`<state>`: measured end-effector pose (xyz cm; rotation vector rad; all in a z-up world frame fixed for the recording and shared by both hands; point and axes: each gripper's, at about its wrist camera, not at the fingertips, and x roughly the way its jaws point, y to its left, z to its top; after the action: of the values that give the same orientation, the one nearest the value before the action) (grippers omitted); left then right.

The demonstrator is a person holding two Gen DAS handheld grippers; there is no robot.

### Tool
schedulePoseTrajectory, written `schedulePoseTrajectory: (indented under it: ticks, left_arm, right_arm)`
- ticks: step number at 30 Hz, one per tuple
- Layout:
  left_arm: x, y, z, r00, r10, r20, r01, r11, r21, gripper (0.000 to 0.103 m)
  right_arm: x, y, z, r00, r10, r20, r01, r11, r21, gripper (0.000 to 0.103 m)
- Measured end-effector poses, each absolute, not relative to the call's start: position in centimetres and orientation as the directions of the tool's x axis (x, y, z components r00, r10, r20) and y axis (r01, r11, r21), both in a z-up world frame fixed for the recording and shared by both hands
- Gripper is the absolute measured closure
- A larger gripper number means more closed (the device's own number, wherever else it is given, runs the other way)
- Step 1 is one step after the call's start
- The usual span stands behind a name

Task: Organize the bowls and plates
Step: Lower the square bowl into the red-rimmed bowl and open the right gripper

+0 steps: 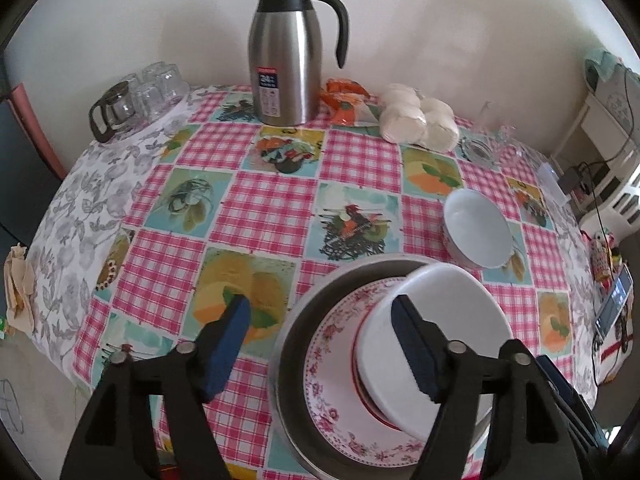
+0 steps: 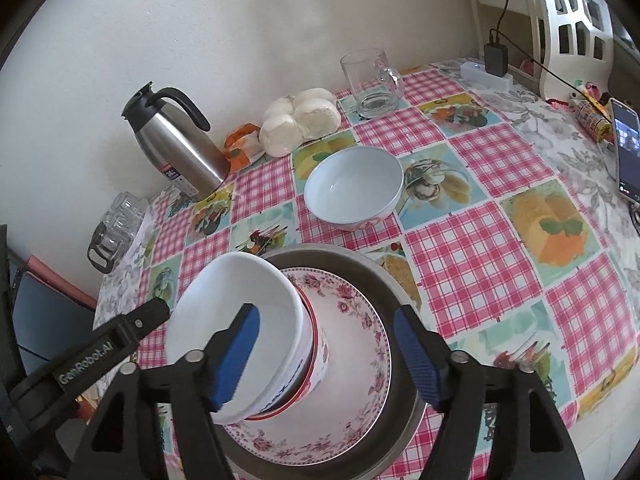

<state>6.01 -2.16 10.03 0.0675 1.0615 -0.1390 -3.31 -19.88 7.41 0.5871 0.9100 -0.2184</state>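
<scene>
A round metal pan sits on the checked tablecloth with a floral plate inside it. A tall white bowl with a red band stands on the plate. My left gripper is open: one finger hangs over the tablecloth, the other over the tall bowl, and neither pad presses on anything. My right gripper is open too, with one finger inside the tall bowl and the other over the pan's rim. A second, wider white bowl stands alone farther back.
At the wall stand a steel jug, a bag of white rounds and upturned glasses. A glass mug is at the back right. A phone lies near the right edge.
</scene>
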Motion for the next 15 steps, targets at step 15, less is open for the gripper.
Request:
schedulePoseTrajectory:
  ticks: [15]
  left_arm:
    - [6.6, -0.8, 10.2, 0.501, -0.038, -0.865, 0.071, 0.997, -0.002, 0.025]
  right_arm:
    - [-3.2, -19.9, 7.3, 0.622, 0.055, -0.781, 0.405, 0.831, 0.38, 0.0]
